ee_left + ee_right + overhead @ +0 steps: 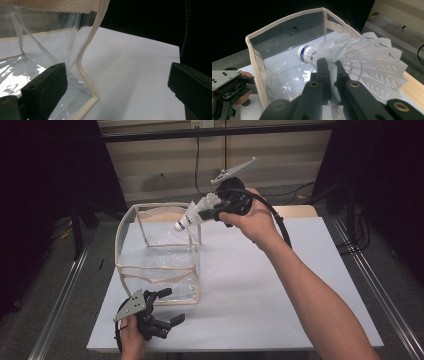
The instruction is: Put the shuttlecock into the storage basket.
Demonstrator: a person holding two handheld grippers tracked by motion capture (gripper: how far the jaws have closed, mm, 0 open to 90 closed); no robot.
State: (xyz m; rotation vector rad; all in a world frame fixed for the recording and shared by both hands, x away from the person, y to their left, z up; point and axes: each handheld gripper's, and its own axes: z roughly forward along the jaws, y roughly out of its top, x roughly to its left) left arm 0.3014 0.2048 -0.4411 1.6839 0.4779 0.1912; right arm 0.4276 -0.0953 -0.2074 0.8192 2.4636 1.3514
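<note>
A clear plastic box [157,255] with cream fabric edging stands open-topped on the left half of the white tabletop [260,285]. My right gripper [212,212] hovers over the box's back right corner, shut on the feather skirt of a white shuttlecock [192,217] whose cork points down-left toward the opening. In the right gripper view the jaws [332,67] pinch the shuttlecock [362,57] above the box [257,62]. My left gripper [174,305] rests low at the box's front right corner, open. Its view shows the box's cream corner seam [87,62] between wide jaws, untouched.
A wooden table edge [300,210] shows behind the white top at the back right. Metal rails [60,295] run along both sides, with dark stands and cables beyond. The right half of the white top lies bare under my right forearm [320,305].
</note>
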